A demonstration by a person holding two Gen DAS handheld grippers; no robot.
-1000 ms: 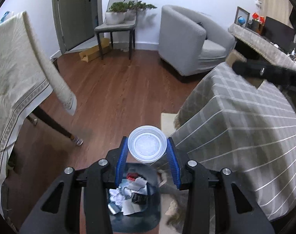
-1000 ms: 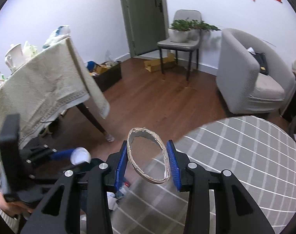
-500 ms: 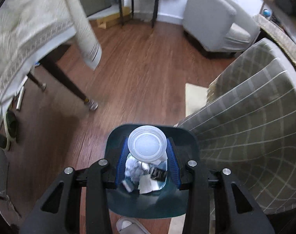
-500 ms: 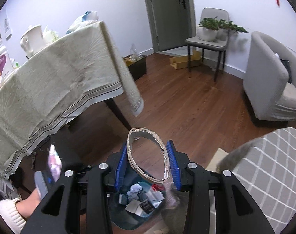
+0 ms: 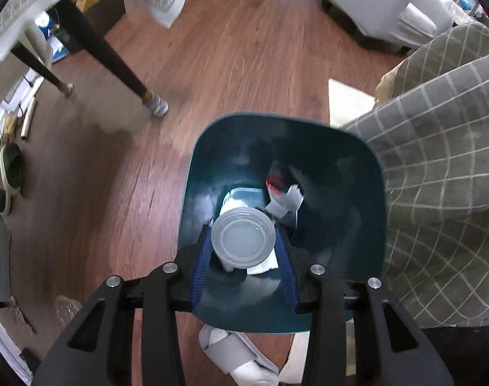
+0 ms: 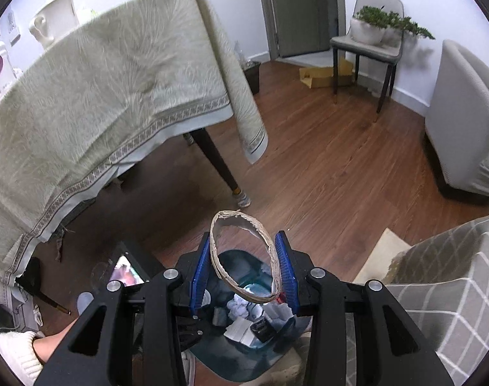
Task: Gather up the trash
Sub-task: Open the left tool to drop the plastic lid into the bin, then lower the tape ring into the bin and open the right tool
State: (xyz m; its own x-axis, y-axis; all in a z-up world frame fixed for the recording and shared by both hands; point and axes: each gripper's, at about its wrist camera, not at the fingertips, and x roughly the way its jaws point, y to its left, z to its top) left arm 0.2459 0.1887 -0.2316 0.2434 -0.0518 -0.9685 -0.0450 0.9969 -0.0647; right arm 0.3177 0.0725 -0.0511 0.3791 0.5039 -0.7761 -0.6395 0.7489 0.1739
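My left gripper (image 5: 243, 247) is shut on a clear plastic cup (image 5: 243, 241), seen end-on, and points steeply down into the mouth of a dark teal trash bin (image 5: 350, 148). Crumpled white paper and a red wrapper (image 5: 275, 182) lie at the bin's bottom. My right gripper (image 6: 244, 257) is shut on a flattened brown cardboard ring (image 6: 219, 260), hanging above the same trash bin (image 6: 260, 358), which holds paper scraps (image 6: 241, 308). The left gripper's body shows partly at the lower left of the right wrist view.
A table with a cream cloth (image 6: 109, 96) stands left of the bin, its dark leg (image 5: 115, 64) close by. A grey checked cover (image 5: 447, 193) drapes beside the bin on the right. A slippered foot (image 5: 231, 350) is below the bin. An armchair (image 6: 463, 122) and a chair (image 6: 370, 41) stand farther off.
Both grippers swung toward the bin. The left one sank and tipped downward until the cup sits over the bin's mouth. The right one drifted left from the checked cover. Both grips are unchanged.
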